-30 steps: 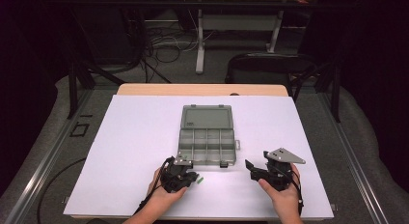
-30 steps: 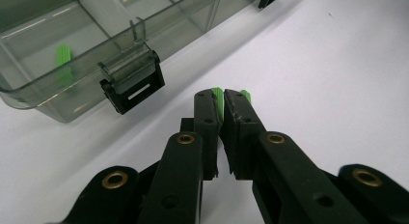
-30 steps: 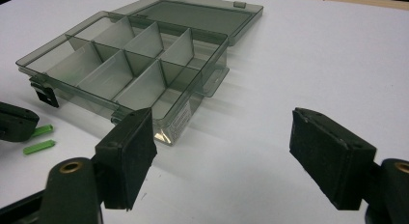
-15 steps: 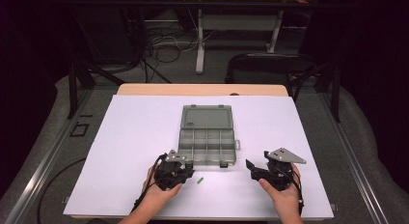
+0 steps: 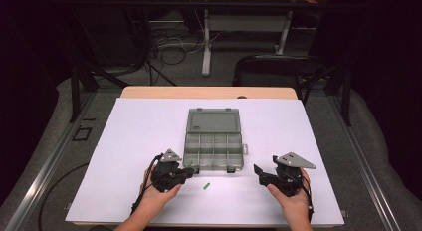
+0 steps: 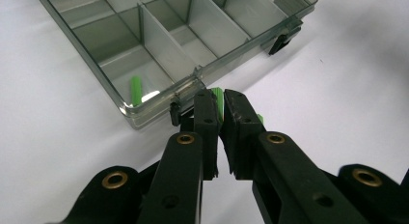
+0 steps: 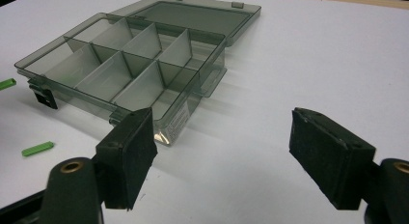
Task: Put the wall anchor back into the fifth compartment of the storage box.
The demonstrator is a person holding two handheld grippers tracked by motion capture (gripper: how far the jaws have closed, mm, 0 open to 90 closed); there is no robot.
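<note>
A smoky clear organizer box (image 5: 214,150) lies open at the table's middle, its lid flat behind it. My left gripper (image 5: 189,169) sits at the box's front left corner, shut on a small green stick (image 6: 218,99). Another green stick (image 6: 136,89) lies inside the near corner compartment of the box (image 6: 144,35). A third green stick (image 5: 205,186) lies loose on the white table, in front of the box; the right gripper view shows this stick (image 7: 37,148) too. My right gripper (image 5: 260,174) rests right of the box, open and empty (image 7: 224,125).
White paper (image 5: 139,131) covers the table, with wide bare room left and right of the box. The box's black latches (image 6: 282,40) stick out from its front wall. Past the far table edge stand a dark chair (image 5: 278,66) and cables on the floor.
My left gripper has drawn back left and up toward the box's front left corner, away from the loose stick on the table. The right gripper has stayed still.
</note>
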